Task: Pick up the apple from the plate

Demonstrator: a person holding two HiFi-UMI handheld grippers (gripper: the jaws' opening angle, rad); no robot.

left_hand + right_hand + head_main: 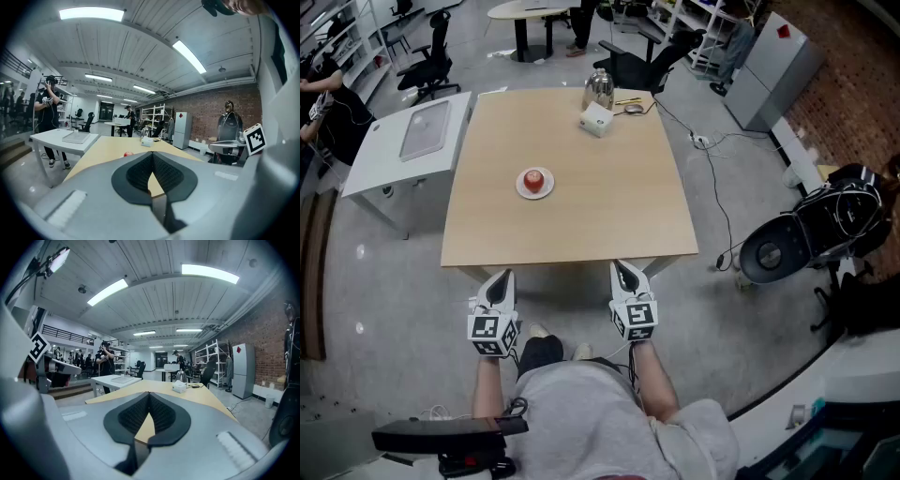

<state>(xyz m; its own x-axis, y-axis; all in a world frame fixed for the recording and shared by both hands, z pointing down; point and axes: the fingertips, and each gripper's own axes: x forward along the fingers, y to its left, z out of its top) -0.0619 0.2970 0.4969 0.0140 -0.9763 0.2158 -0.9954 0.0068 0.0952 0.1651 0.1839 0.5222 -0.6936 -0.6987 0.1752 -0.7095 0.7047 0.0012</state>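
A red apple [534, 180] sits on a small white plate [521, 190] left of the middle of a square wooden table [609, 206]. From the left gripper view the apple [128, 153] shows as a small red spot far ahead on the tabletop. Both grippers hang just off the table's near edge, well short of the plate. My left gripper [500, 284] is shut, its tips touching, with nothing between them. My right gripper [624, 276] is also shut and holds nothing.
A white tissue box [596, 119], a metal kettle [599, 88] and small items stand at the table's far edge. A white side table [412, 141] adjoins on the left. Office chairs, a grey cabinet [773, 70], cables and people fill the room beyond.
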